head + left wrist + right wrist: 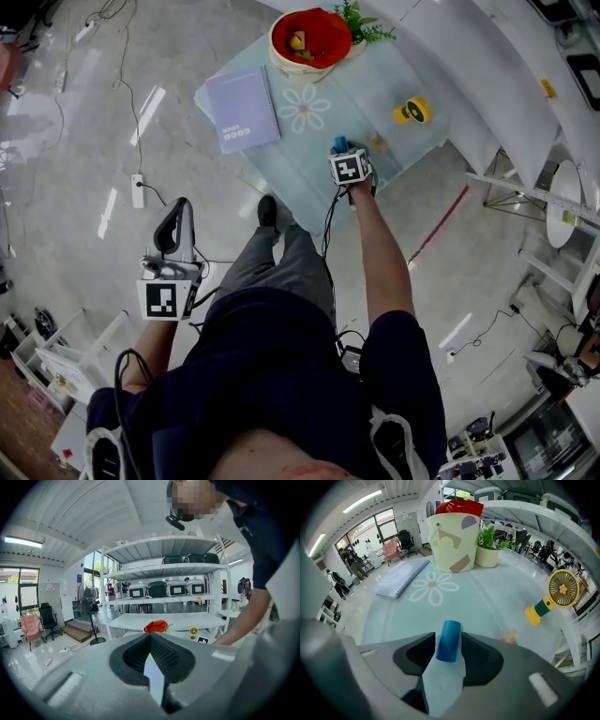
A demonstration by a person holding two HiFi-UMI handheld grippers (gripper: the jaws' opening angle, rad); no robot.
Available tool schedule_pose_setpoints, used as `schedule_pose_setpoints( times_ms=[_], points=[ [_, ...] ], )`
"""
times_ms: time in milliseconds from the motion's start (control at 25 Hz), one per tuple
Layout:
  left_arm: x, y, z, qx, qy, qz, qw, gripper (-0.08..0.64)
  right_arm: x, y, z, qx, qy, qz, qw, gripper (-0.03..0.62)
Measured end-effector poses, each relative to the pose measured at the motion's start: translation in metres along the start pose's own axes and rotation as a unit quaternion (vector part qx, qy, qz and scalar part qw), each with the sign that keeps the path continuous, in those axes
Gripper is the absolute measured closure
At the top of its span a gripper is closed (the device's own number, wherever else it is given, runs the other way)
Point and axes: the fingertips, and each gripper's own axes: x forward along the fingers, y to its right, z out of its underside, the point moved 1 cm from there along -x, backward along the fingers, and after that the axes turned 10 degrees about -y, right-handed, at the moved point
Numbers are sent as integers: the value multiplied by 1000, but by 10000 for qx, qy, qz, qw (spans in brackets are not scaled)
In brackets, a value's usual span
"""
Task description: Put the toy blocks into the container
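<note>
Blue and smooth-sided, the short cylindrical toy block sits at the near part of the pale green cloth-covered table in the head view, under the steeply dipped right gripper. The cream bucket with a red lining, already holding a few toys, stands at the far end, well apart from the block. A lilac spiral notebook lies between them to the left. The left gripper hangs low beside the person's leg, off the table.

In the left gripper view, that gripper's jaws are pressed together with nothing in them. The bucket shows small and distant past their tip.

In the right gripper view, the blue block fills the gap between the jaws, and the pads look to be against both its sides, pinching it. The contact is on a curved, slick surface, so with a light or off-centre squeeze the block could twist or squirt out on the lift. A small tan wooden block lies just beside the right jaw and could be knocked off the near table edge. On the carry, a low path risks clipping the bucket's tall wall, and the yellow handheld toy fan lies to the right
</note>
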Motion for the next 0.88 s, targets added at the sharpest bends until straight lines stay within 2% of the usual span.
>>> schedule_pose_setpoints(
  times_ms=[440,640,880],
  points=[
    [2,-8,6,-79,-117,-79,9999,558,8,1,4,27,-107,54,9999,462],
    [6,-6,4,-138,-87,17,9999,558,2,1,0,-46,-9,126,9999,465],
    [12,-3,0,-186,-26,163,9997,558,-42,1,-27,38,654,181,9977,465]
  ],
)
